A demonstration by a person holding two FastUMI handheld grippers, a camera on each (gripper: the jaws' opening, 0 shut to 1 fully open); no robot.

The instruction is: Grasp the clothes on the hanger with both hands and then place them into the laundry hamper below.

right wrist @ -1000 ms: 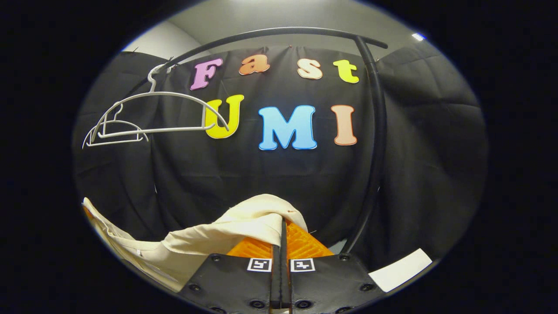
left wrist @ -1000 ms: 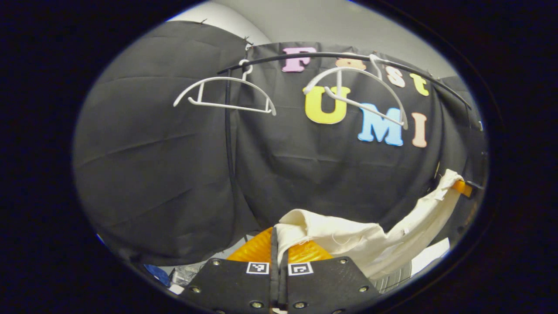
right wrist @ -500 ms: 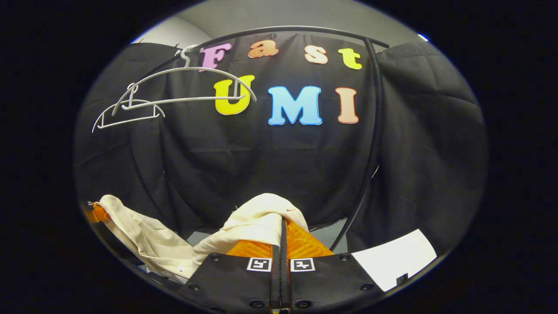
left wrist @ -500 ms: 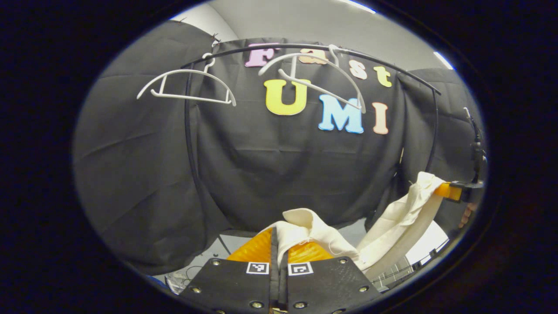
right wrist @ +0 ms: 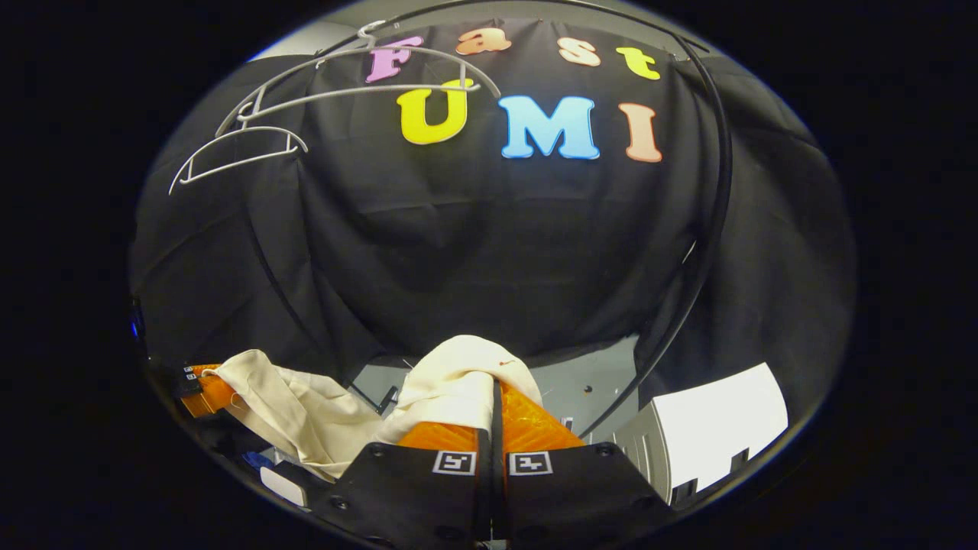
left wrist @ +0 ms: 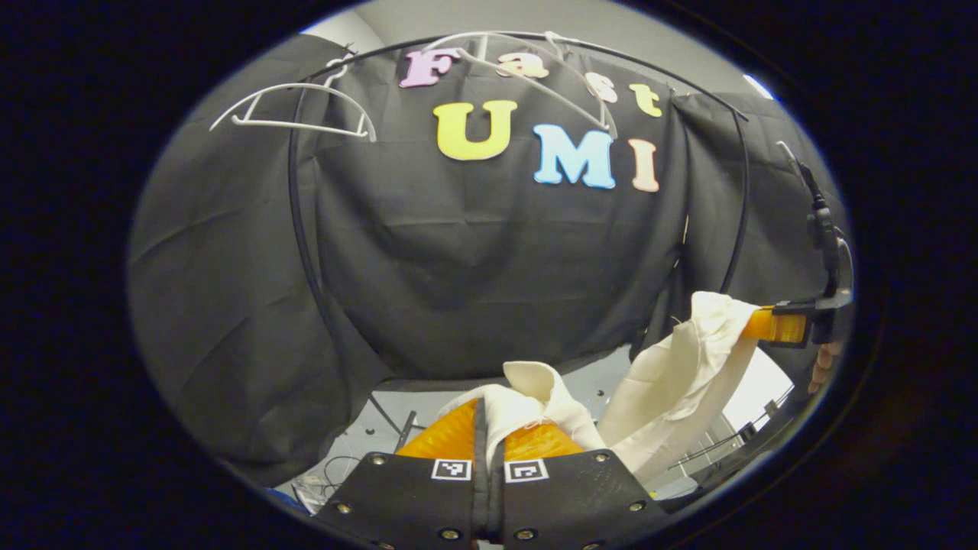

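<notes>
A cream cloth garment hangs stretched between the two grippers, off the hangers. In the left gripper view my left gripper is shut on one end of it, and the right gripper pinches the other end at far right. In the right gripper view my right gripper is shut on the garment, which trails left to the left gripper. Two bare white hangers hang on the black rail up high. A white laundry hamper shows low at right.
The black rack's curved tubes stand in front of the black cloth wall. Grey floor with cables lies below. A person's fingers hold the right gripper. The hamper's wire rim shows low right in the left gripper view.
Both grippers have gone down with the garment: the hangers and rail have slid upward in both views, and the floor and hamper have come into sight.
</notes>
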